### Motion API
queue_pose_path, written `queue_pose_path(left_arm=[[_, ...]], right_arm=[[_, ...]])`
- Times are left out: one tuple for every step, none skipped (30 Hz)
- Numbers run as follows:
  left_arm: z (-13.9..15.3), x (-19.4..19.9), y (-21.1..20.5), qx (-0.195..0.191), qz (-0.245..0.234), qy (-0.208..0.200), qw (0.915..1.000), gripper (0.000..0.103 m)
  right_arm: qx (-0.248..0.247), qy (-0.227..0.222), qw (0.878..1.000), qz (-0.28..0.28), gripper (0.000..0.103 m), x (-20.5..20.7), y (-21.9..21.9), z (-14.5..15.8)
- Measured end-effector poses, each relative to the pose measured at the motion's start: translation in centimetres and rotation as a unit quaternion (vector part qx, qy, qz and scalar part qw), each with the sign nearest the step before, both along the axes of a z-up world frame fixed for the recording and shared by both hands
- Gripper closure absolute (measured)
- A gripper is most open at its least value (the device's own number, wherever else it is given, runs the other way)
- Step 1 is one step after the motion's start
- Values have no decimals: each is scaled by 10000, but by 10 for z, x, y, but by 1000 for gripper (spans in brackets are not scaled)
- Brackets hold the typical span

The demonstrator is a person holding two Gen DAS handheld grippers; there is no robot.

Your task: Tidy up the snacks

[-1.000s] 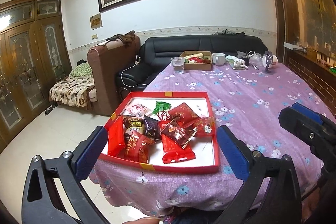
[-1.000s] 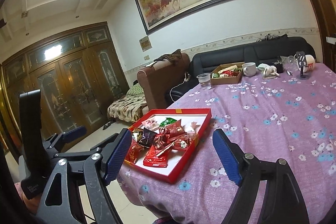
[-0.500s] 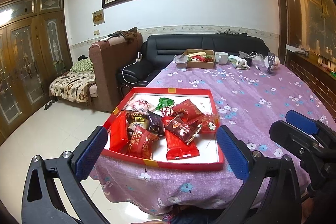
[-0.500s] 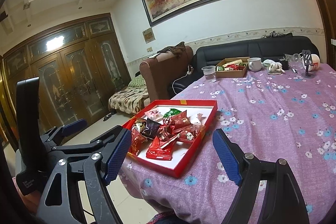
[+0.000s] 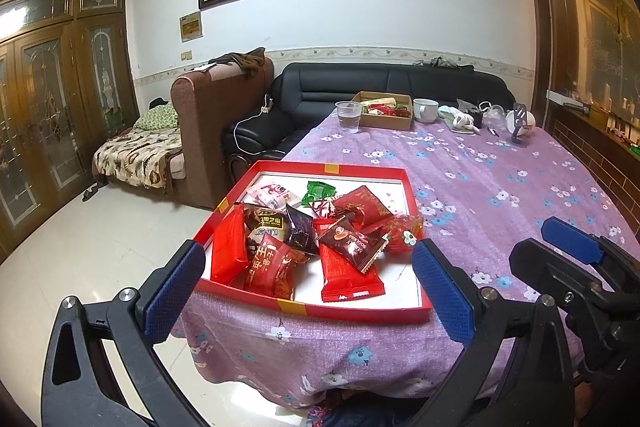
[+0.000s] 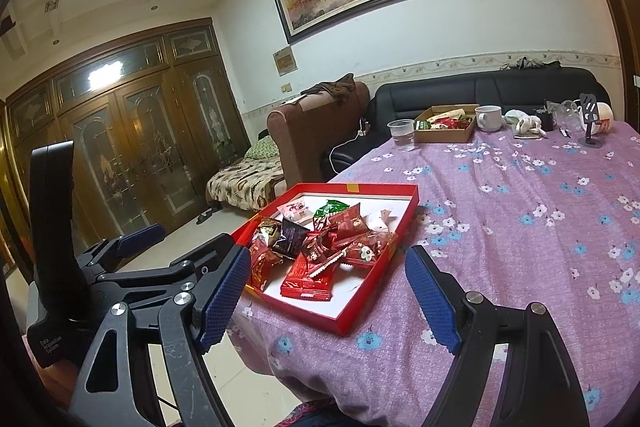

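Left wrist view: the left gripper (image 5: pixel 308 291) hangs short of the table edge with its jaws spread wide and nothing between them. Directly ahead, the red tray (image 5: pixel 348 309) rests on the near corner of the floral tablecloth (image 5: pixel 500 187) and holds a loose overlapping pile of snack packets (image 5: pixel 316 239). For a clean first pick, approach the topmost packet, such as the dark maroon one (image 5: pixel 352 243), and close on one packet only. Lower packets are partly covered; their count cannot be settled. Right wrist view: the right gripper (image 6: pixel 328 295) is likewise spread and empty, with the tray just beyond its left finger. A cardboard box (image 6: pixel 444 135) at the far end, well apart, holds more packets; whether it is the destination cannot be told.
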State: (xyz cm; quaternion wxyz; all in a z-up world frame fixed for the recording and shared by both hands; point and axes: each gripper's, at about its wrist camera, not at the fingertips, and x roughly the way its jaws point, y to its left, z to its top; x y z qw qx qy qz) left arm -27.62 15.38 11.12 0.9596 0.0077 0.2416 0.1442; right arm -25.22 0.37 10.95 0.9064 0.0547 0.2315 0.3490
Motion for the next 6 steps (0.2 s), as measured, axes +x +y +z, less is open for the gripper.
queue_pose_path(left_arm=[[0, 0, 0, -11, -8, -4, 10000, 0], [0, 0, 0, -43, -27, -20, 10000, 0], [0, -1, 0, -66, -51, -66, 9999, 0], [-1, -1, -1, -53, -59, -103, 9999, 0], [-1, 0, -2, -14, -58, -119, 9999, 0], [-3, 2, -4, 19, -76, -96, 9999, 0]], right_arm=[[3, 10, 10000, 1, 22, 0, 0, -1], [11, 20, 10000, 2, 22, 1, 0, -2], [22, 36, 10000, 6, 22, 2, 0, -2], [37, 65, 10000, 10, 22, 3, 0, -3], [50, 86, 10000, 8, 22, 5, 0, -4], [58, 107, 9999, 2, 22, 6, 0, -5]])
